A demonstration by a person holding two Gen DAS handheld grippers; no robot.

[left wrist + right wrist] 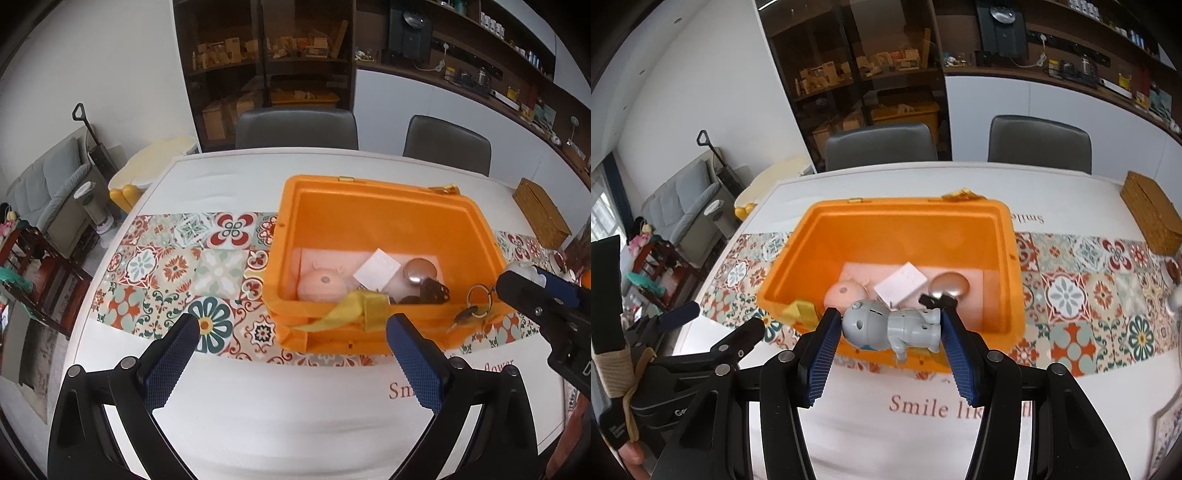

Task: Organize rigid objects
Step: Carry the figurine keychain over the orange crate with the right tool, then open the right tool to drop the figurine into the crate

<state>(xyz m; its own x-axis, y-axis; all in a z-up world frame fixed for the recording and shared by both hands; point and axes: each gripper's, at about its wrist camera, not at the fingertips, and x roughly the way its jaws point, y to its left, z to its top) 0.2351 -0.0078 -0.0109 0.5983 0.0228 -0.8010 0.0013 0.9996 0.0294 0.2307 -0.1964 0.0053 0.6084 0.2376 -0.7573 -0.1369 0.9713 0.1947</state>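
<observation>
My right gripper [891, 328] has its jaws clamped on a grey toy robot [892, 326], the blue pads pressing its round head on one side and its feet on the other, so the figure lies crosswise between them. I hold it that way, I judge, because the head and feet give the pads two firm ends to bear on, and a sideways figure should drop flat instead of toppling.

Just beyond the jaws sits the open orange bin [1008, 258], its near wall directly under and ahead of the toy. Further ahead of the pads, on the bin floor, lie a pink rounded toy [846, 293], a white card box [901, 284] and a round metal tin [949, 286]. I read this as the carry-over step: the toy is not yet inside.

My left gripper [293, 325] has its jaws spread wide with nothing between them, hanging short of the bin's near wall. A yellow strap [351, 308] drapes over the rim between the pads, and a key ring [478, 301] hangs at the rim off to their right. I judge the left stays clear so the right has room; the strap could snag a low release.
</observation>
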